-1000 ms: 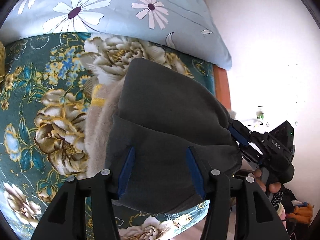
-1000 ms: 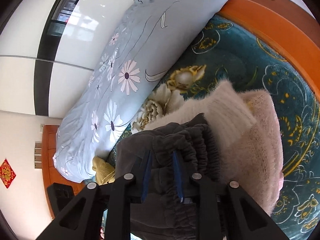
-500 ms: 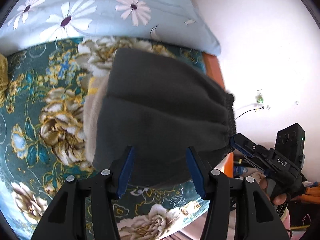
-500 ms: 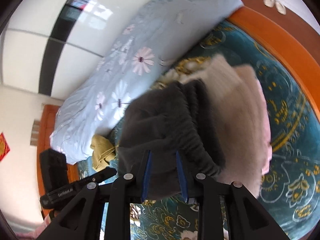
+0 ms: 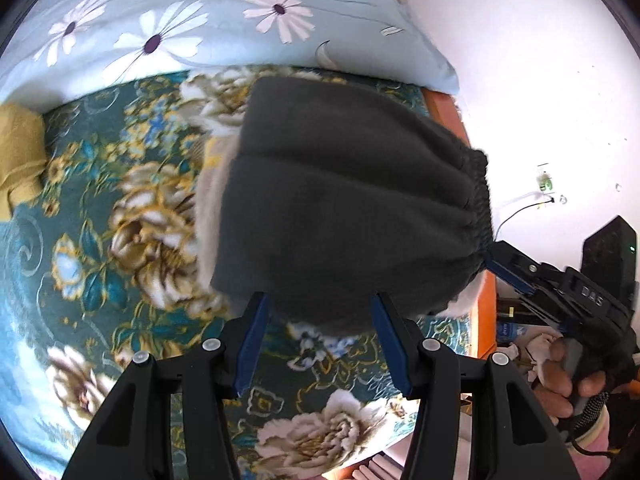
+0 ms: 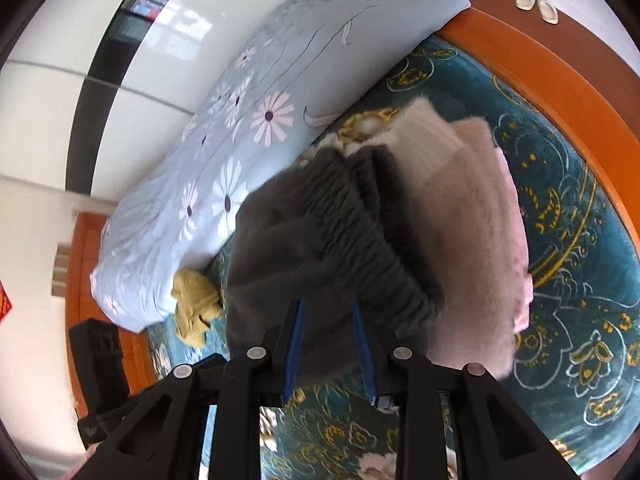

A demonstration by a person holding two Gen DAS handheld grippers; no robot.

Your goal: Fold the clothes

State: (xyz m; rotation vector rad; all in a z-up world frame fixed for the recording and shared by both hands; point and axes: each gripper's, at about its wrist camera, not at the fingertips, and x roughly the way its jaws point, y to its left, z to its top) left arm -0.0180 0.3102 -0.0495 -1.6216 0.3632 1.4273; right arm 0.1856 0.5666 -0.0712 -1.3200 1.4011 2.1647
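A folded dark grey garment (image 5: 344, 200) with a gathered elastic waistband (image 6: 360, 236) lies on top of a folded fluffy cream and pink garment (image 6: 464, 216) on the bed. My left gripper (image 5: 320, 308) is open, its blue-padded jaws just short of the grey garment's near edge, holding nothing. My right gripper (image 6: 326, 312) is open with a narrower gap, its tips at the grey garment's waistband side, apart from the cloth. The right gripper (image 5: 508, 268) also shows at the right of the left wrist view, held by a hand.
The bed has a teal floral cover (image 5: 120, 240) and an orange wooden frame (image 6: 552, 68). A light blue daisy-print pillow (image 5: 200, 20) lies behind the pile. A crumpled yellow garment (image 6: 196, 300) sits by the pillow. A white wall (image 5: 540, 80) is on the right.
Both grippers have let go of the grey garment and drawn back from it. The garment now rests on the cream pile.
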